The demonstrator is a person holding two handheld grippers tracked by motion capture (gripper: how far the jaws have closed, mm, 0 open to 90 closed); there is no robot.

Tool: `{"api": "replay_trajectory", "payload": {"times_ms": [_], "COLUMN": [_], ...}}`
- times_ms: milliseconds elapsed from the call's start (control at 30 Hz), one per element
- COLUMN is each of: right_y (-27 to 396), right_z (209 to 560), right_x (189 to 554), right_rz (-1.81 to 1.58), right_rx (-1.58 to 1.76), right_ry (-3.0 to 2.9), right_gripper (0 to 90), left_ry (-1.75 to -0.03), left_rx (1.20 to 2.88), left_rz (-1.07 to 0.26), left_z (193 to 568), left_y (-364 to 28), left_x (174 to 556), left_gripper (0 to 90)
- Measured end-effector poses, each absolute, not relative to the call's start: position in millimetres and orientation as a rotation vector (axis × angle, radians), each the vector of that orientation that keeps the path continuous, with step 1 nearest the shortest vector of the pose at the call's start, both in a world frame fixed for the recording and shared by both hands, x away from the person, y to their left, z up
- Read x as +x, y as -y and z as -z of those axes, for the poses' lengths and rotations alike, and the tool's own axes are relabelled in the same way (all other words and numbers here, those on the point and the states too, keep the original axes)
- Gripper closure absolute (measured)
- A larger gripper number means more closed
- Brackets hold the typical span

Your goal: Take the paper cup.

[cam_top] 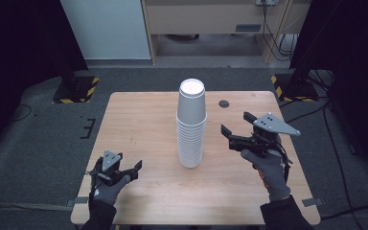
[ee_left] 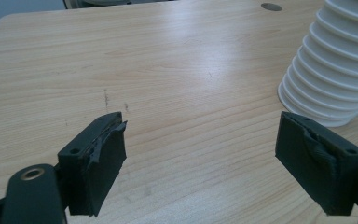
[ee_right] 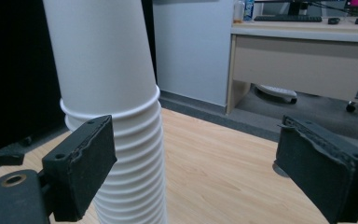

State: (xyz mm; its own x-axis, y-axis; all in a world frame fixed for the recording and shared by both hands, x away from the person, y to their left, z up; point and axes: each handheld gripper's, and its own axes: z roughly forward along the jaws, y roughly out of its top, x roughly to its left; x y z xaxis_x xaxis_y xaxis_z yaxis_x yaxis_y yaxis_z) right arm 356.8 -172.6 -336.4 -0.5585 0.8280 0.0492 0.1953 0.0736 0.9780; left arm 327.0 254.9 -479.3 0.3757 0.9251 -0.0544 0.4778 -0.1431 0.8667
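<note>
cup stack [cam_top: 191,125] mid-table [cam_top: 139,120], left tool [cam_top: 133,171] and right tool [cam_top: 234,127] flanking
</note>
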Motion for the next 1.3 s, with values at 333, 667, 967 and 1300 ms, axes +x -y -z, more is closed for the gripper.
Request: {"api": "replay_trajectory", "payload": {"times_ms": [333,667,967,1300], "right_y": [154.8,137.6,119.6,101.1], "right_z": [322.5,312.5,308.5,306.6], "right_x": [361.9,365.8,372.0,379.7], "right_rz": [-1.546,-1.576,-1.586,-1.603], "right_rx": [0.975,0.939,0.916,0.895], "right_ry": [-1.825,-1.826,-1.839,-1.857], "right_gripper": [12.0,12.0,11.9,11.8], "left_ry": [-1.237,-1.232,-1.236,-1.241], "left_rx": [1.781,1.78,1.771,1.764], "left_rz": [-0.652,-0.651,-0.65,-0.652], "left_z": [480.5,480.8,480.5,479.8], "left_y": [-255.2,-254.8,-255.4,-256.0], "left_x": [327.6,328.1,328.2,328.2], "left_gripper": [15.0,14.9,15.4,15.7]}}
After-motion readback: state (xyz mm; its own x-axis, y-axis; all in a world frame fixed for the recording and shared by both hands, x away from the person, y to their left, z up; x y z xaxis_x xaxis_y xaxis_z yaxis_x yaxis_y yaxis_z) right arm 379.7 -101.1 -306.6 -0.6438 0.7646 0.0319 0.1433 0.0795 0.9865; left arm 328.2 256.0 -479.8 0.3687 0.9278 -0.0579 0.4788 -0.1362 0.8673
